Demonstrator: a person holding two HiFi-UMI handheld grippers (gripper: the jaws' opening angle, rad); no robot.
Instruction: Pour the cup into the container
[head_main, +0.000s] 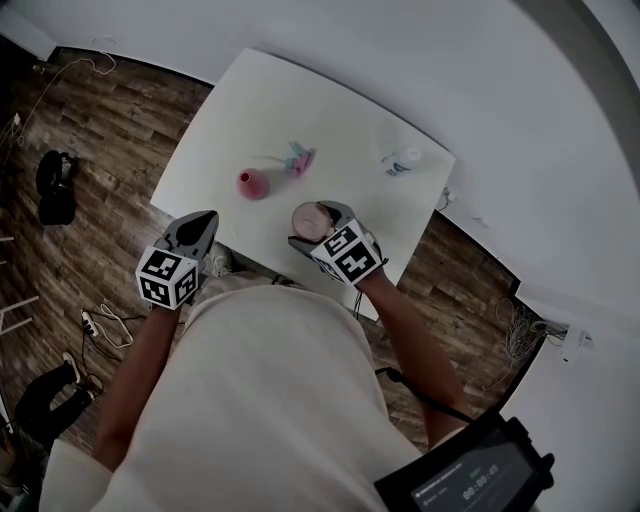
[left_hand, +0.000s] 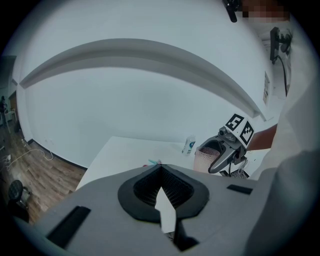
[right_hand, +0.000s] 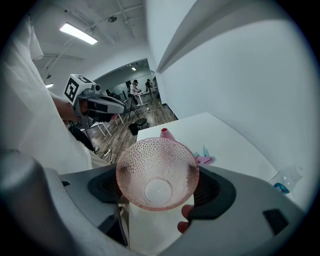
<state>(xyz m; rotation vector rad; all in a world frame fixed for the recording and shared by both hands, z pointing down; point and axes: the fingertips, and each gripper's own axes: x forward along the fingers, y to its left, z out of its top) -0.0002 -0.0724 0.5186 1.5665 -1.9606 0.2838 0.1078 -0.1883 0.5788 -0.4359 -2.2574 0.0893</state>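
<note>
The right tongs (right_hand: 160, 190) are holding the pink bumpy cup (right_hand: 157, 172). Their two jaws are standing wide apart and pressing on the left and right sides of the cup, just under its rim. The tongs are reaching down from above. Their camera is looking right into the open mouth of the cup, down to its round bottom. The cup is standing upright with its mouth up. It is over the near part of the white table (head_main: 300, 100), a bit right of the middle. I cannot tell if it is sitting on the table or hanging just over it.

The small pink container (head_main: 252, 184) is standing on the table, left of the cup and a little farther away. It is near the cup but not touching it, and its thin neck is pointing up. A small pink and blue thing (head_main: 298, 158) is lying just past the container, on the far right side of it. A clear bottle (head_main: 402, 161) is sitting near the far right edge of the table.

The left tongs (head_main: 203, 220) are closed tight, with nothing between the jaws. They are hanging by the near left edge of the table, left of the cup and well apart from it. They are pointing across the table. The container is sitting a little beyond their tips and is not touching them.
</note>
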